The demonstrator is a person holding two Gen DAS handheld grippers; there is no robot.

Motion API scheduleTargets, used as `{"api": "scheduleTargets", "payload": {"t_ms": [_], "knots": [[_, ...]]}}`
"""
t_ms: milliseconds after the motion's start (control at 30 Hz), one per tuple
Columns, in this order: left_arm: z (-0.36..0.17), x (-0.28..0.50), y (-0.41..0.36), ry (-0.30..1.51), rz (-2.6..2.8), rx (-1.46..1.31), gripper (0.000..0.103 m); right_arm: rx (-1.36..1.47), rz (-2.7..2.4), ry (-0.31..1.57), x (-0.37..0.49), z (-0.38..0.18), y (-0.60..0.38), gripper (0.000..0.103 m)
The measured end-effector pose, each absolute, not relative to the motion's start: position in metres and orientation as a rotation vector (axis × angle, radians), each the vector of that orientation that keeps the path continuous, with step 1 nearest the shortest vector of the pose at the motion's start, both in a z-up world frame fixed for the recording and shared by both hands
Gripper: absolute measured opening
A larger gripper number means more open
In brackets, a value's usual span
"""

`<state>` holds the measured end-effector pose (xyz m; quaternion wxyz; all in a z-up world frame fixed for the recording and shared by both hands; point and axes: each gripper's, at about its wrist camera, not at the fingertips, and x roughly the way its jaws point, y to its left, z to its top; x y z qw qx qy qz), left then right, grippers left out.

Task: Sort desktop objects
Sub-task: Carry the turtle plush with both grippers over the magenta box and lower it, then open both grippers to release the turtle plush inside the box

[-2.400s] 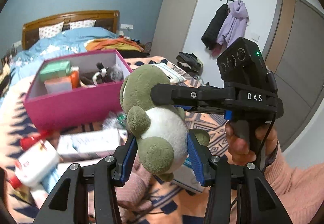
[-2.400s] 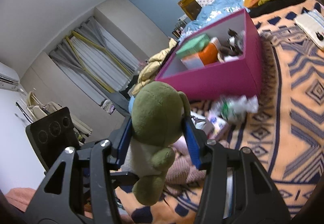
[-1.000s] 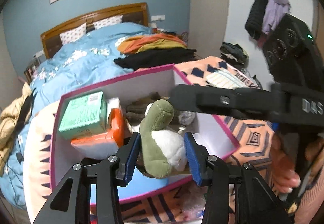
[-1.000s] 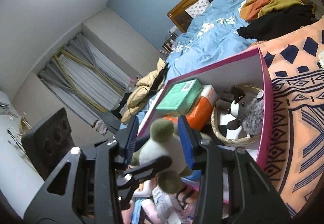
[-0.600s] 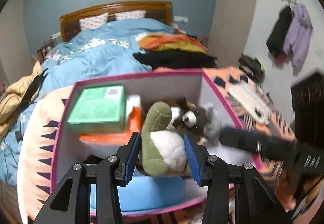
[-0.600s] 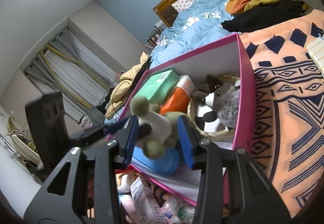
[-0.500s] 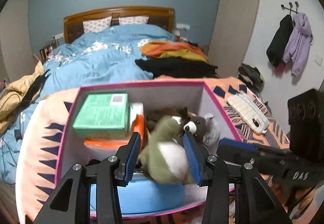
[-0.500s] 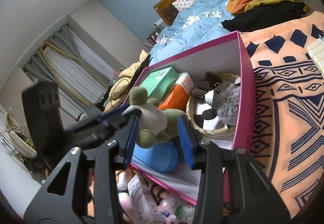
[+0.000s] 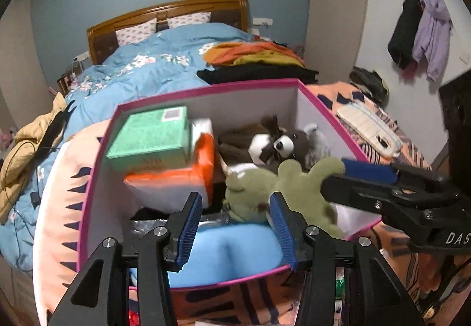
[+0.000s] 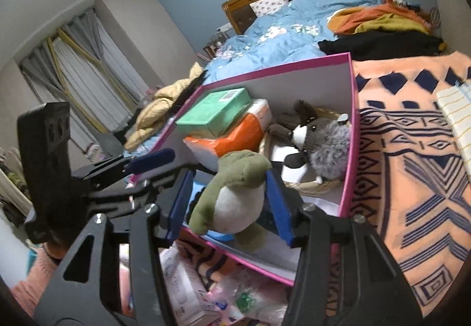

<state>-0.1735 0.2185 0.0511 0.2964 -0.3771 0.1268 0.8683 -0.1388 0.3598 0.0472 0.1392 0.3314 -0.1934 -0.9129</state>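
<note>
A green and white plush toy [image 9: 282, 190] [image 10: 235, 190] hangs over the near part of the pink box [image 9: 329, 117] [image 10: 351, 108]. My right gripper [image 10: 226, 205] is shut on the plush; its fingers [image 9: 368, 173] reach in from the right in the left wrist view. My left gripper [image 9: 232, 226] is open and empty, just left of the plush, above a blue object [image 9: 235, 249] in the box. Its fingers [image 10: 150, 161] show at the left in the right wrist view.
In the box lie a green carton [image 9: 150, 137], an orange and white pack [image 9: 176, 178] and a grey raccoon plush [image 9: 285, 146] in a basket. Loose packets [image 10: 235, 296] lie in front of the box on the patterned blanket [image 10: 412, 178]. A bed [image 9: 164, 61] stands behind.
The plush was carried up over the box by both grippers. The left gripper has let go of it and opened; the plush now hangs in the right gripper, tipped sideways.
</note>
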Motion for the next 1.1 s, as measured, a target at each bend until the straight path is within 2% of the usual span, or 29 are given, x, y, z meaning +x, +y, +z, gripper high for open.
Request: {"api": "scheduleTargets", "payload": {"t_ms": [300, 700, 767, 800, 833, 967, 1100], "knots": [[0.046, -0.163, 0.237, 0.359, 2.258, -0.986, 0.049, 0.998, -2.979, -0.121, -0.137, 0.051, 0.343, 0.054], [0.045, -0.142, 0.222, 0.377, 2.381, -0.893, 0.05, 0.934, -2.947, -0.041, -0.121, 0.056, 0.339, 0.054], [0.044, -0.14, 0.217, 0.375, 2.411, -0.879, 0.059, 0.943, -2.936, -0.025, -0.12, 0.054, 0.337, 0.054], [0.043, -0.139, 0.215, 0.371, 2.427, -0.872, 0.07, 0.947, -2.93, -0.017, -0.12, 0.053, 0.336, 0.054], [0.043, -0.138, 0.213, 0.365, 2.447, -0.862, 0.076, 0.951, -2.925, -0.01, -0.119, 0.052, 0.335, 0.054], [0.043, -0.135, 0.205, 0.328, 2.472, -0.839, 0.084, 0.951, -2.922, 0.009, -0.115, 0.05, 0.333, 0.054], [0.043, -0.13, 0.202, 0.325, 2.504, -0.816, 0.085, 0.946, -2.927, 0.024, -0.111, 0.049, 0.332, 0.054]]}}
